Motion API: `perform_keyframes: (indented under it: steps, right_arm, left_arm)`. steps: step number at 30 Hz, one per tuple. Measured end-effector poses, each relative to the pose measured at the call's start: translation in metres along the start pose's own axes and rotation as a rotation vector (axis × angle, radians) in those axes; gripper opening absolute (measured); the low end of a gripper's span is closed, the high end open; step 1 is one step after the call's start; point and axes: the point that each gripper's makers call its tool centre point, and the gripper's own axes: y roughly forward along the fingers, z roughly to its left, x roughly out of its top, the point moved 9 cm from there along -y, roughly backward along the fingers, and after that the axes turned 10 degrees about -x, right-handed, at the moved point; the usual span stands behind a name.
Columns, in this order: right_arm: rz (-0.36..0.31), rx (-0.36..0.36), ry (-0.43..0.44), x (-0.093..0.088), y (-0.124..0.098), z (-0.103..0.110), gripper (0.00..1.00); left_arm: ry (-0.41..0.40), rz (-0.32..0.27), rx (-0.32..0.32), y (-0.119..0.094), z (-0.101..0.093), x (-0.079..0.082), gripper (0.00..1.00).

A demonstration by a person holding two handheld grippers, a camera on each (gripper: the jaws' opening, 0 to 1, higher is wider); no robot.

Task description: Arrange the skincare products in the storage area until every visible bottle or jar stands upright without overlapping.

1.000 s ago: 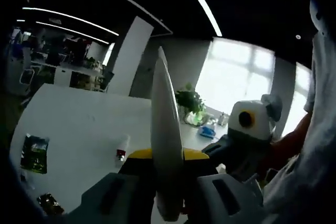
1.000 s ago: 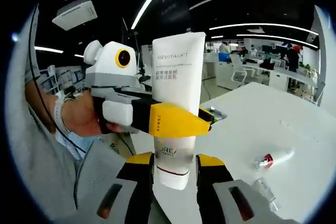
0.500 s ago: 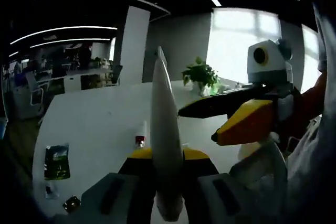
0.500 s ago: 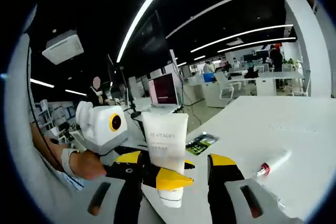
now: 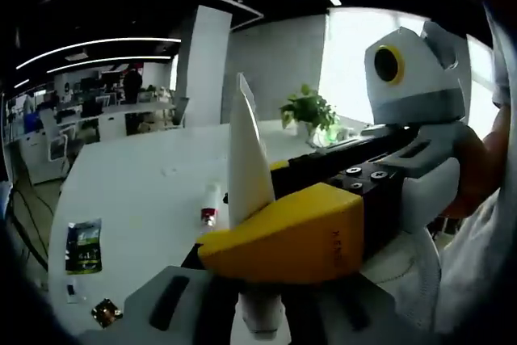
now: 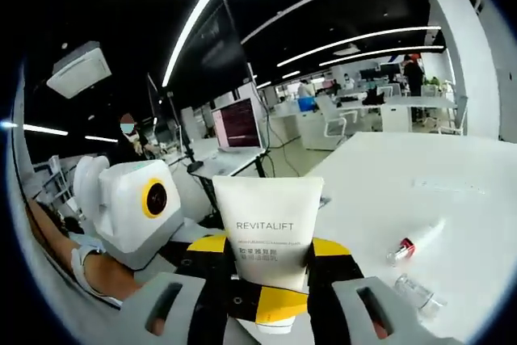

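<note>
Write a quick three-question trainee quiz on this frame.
1. True or false: the white tube lies flat on the table.
2. Which word is printed on the white tube? A) REVITALIFT B) SUNSCREEN C) SHAMPOO
3. What colour is the cap of the small tube lying on the table?

Key: 1 false, it is held up off the table; 2 A; 3 red.
</note>
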Motion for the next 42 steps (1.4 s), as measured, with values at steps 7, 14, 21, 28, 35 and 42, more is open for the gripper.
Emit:
perform_keyframes:
  steps: [7, 14, 21, 28, 35, 42]
  right_arm:
    - [0.003, -0.008, -0.012, -0.001, -0.002, -0.001, 0.29]
    - [-0.019, -0.057, -0.005, 0.008, -0.003, -0.02, 0.29]
    - [-0.045, -0.134, -0.013, 0.022, -0.003, -0.052, 0.3]
    - [-0.063, -0.213, -0.038, 0.036, -0.002, -0.09, 0.29]
    - [-0.078, -0.3, -0.059, 0.054, 0.001, -0.134, 0.3]
    - [-0.089, -0.393, -0.032, 0.065, 0.009, -0.179, 0.3]
  left_arm:
    - [0.041, -0.007, -0.01, -0.002, 0.002, -0.004, 0.18]
    - [0.049, 0.061, 0.016, -0.014, 0.017, -0.022, 0.35]
    - [0.047, 0.224, 0.02, -0.036, 0.026, -0.065, 0.43]
    - [0.067, 0.297, 0.03, -0.039, 0.009, -0.092, 0.41]
    - [0.194, 0.365, 0.069, -0.031, 0.007, -0.103, 0.35]
    - [0.096, 0.376, 0.168, -0.029, 0.023, -0.11, 0.39]
